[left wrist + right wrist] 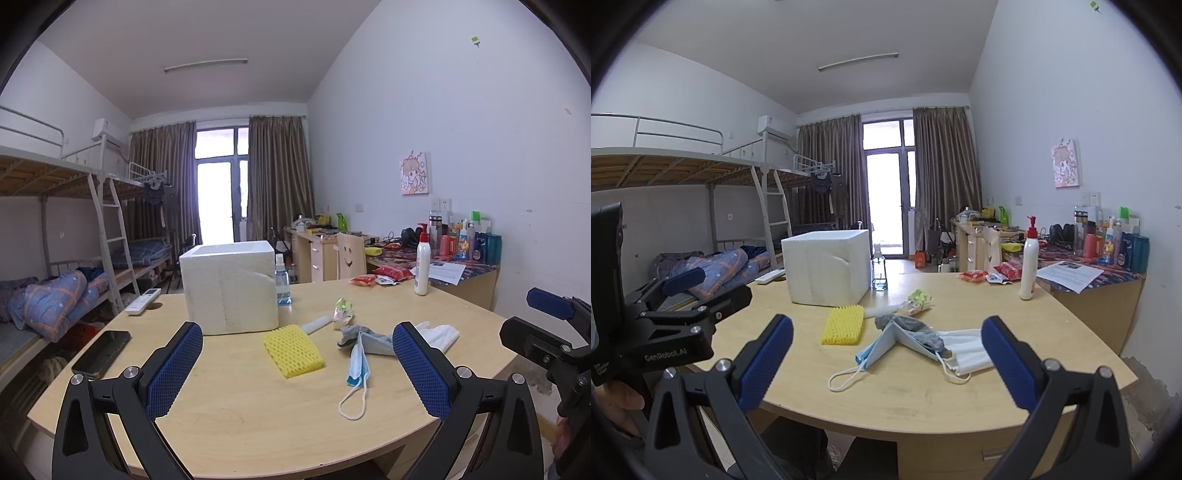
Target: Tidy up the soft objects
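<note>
Tongs, left (297, 363) and right (886, 360), gape empty above the surface (236, 413); the yellow foam net (293, 350) suits a low, light pinch toward the foam box (229, 286)

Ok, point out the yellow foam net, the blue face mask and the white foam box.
yellow foam net (293, 350), left wrist view, centre of its mesh.
blue face mask (882, 347), right wrist view, blue pleated panel.
white foam box (827, 271), right wrist view, front wall.

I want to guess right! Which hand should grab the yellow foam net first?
Probably the left. The net lies almost straight ahead of the open left gripper, between its fingers. From the right gripper, also open, the net sits off to the left, with the blue mask nearer.
</note>
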`<act>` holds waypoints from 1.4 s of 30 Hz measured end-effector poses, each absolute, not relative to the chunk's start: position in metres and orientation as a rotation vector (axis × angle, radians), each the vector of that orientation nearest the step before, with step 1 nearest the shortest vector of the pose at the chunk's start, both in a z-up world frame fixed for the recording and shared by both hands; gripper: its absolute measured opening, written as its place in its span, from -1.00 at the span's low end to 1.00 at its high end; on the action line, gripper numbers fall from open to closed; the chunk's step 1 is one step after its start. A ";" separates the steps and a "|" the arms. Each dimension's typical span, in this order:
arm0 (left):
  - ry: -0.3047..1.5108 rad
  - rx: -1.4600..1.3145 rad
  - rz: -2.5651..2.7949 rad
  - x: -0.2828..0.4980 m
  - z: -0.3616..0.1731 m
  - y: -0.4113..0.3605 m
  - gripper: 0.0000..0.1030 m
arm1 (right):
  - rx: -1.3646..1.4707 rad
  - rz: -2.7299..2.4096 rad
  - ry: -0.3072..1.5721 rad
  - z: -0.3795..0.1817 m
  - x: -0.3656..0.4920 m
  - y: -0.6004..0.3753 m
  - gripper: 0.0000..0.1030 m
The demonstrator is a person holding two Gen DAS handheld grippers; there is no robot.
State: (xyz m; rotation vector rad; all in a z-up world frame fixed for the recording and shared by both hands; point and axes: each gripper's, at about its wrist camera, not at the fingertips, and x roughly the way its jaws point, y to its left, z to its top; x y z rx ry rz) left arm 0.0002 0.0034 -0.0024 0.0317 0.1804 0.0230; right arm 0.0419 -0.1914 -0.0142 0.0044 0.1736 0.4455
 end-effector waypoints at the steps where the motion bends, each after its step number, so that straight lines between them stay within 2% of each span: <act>1: 0.180 0.032 0.022 0.000 -0.002 0.004 0.99 | 0.005 0.447 0.173 -0.014 0.042 -0.192 0.99; 30: 0.219 0.018 0.015 0.031 0.000 0.022 0.99 | -0.006 0.460 0.213 -0.009 0.068 -0.174 0.99; 42: 0.312 0.022 -0.032 0.066 -0.009 0.033 0.99 | 0.011 0.450 0.297 -0.014 0.099 -0.171 0.99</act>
